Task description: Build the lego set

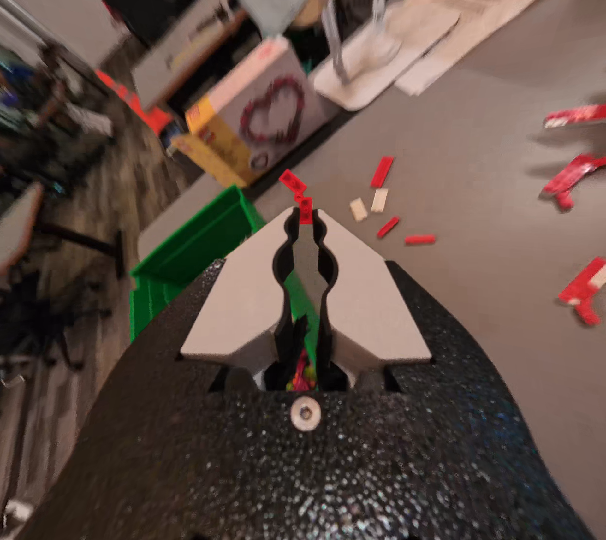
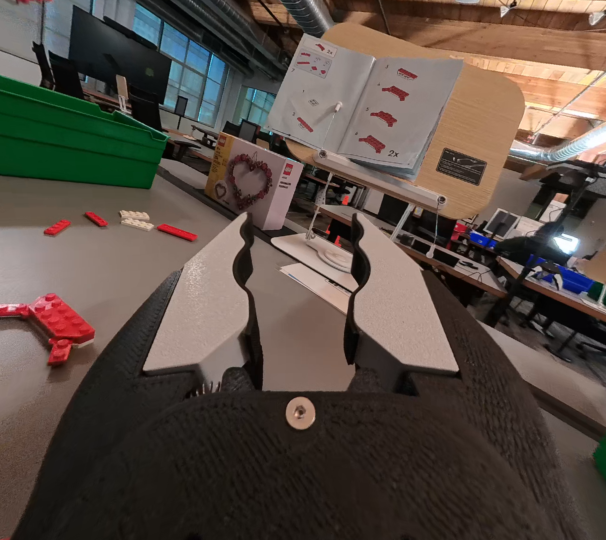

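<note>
Red lego piece (image 1: 303, 211) is pinched by the left gripper (image 1: 305, 212); the right gripper (image 2: 300, 230) is spread, facing the printed set box (image 2: 254, 185).

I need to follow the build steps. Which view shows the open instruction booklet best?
The right wrist view: the instruction booklet stands open on its wooden stand, sharp and facing the camera. The left wrist view is motion-blurred; it catches only a pale smear near the top, pages unreadable.
</note>
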A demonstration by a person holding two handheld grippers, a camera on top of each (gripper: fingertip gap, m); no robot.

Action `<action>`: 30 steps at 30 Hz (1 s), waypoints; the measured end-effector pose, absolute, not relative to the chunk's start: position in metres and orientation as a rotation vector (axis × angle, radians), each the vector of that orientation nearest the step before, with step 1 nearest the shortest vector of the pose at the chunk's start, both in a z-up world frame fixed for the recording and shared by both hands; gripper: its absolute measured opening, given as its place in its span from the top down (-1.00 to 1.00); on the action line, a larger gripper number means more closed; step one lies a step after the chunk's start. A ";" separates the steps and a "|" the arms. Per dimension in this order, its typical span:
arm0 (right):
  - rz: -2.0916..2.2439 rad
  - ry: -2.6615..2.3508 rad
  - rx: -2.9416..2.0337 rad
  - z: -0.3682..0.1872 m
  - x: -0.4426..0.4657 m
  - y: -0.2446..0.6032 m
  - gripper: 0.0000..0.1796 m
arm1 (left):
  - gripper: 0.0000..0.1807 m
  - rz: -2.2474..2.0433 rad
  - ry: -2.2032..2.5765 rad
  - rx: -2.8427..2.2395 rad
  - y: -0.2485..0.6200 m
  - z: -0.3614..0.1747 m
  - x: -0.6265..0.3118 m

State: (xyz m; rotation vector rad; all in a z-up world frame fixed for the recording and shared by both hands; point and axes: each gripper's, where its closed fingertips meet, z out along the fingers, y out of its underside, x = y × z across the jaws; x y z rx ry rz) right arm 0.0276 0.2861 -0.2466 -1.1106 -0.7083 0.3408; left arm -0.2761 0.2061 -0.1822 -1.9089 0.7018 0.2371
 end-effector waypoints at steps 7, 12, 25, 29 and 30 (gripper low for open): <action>0.347 -0.768 -1.059 -0.243 0.019 0.273 0.45 | 0.93 0.582 0.652 -1.288 0.161 -0.140 -0.198; 0.683 -0.908 -0.997 -0.220 -0.018 0.216 0.68 | 0.93 0.726 0.834 -1.062 0.139 -0.171 -0.149; 1.222 -1.248 -1.319 -0.219 -0.080 0.116 0.96 | 0.94 0.677 1.178 -0.835 0.122 -0.231 -0.078; 1.125 -1.292 -1.367 -0.235 -0.072 0.117 0.98 | 0.93 0.421 1.188 -1.004 0.117 -0.248 -0.078; 1.046 -1.314 -1.364 -0.242 -0.068 0.119 0.98 | 0.82 0.340 1.145 -1.098 0.119 -0.250 -0.087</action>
